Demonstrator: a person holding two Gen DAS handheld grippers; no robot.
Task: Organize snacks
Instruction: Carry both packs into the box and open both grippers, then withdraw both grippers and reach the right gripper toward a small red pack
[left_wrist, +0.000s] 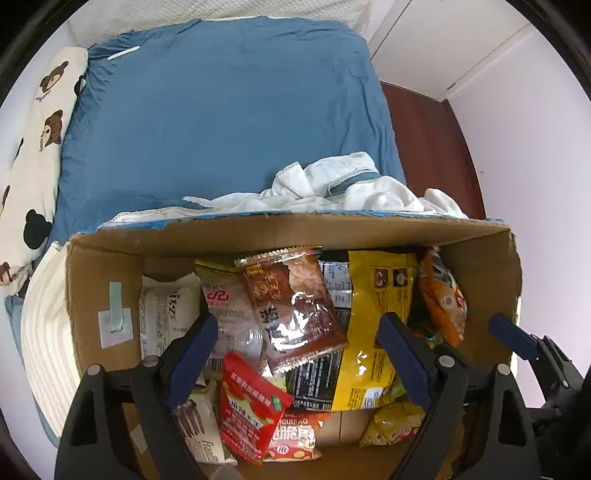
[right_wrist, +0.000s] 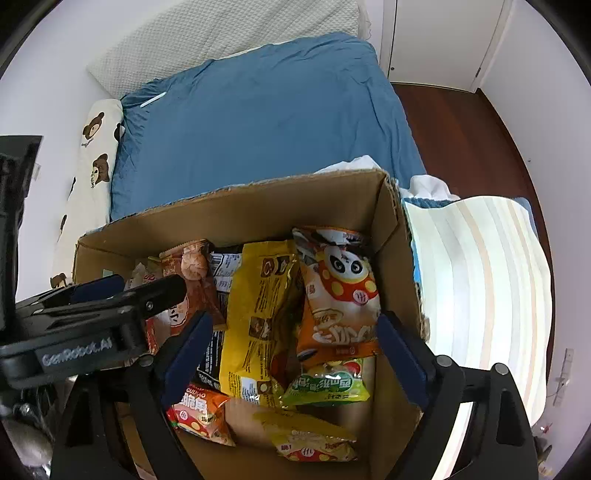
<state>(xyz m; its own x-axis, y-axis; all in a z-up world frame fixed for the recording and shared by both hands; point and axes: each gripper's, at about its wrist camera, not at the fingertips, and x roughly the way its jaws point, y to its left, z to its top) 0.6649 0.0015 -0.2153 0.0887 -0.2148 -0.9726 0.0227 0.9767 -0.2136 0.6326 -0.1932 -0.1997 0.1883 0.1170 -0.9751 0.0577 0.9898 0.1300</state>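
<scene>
over cardboard box (left_wrist: 277, 229) of snack packs – left gripper (left_wrist: 299, 350) & right gripper (right_wrist: 291, 350) fingers wide, nothing held

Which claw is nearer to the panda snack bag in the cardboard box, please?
Right. The right claw hangs open directly over the panda snack bag; the left claw hangs open further left, over the brown packet.

Pretty clearly a bedroom in someone's home. There's a bed with a blue sheet (left_wrist: 229, 110), a long cream pillow printed with cartoon bears (left_wrist: 40, 136), a rumpled white blanket (left_wrist: 347, 188), dark wood flooring (right_wrist: 469, 147) and white closet doors (right_wrist: 439, 40). A cardboard box (right_wrist: 258, 210) of snack packets sits on the bed.
</scene>
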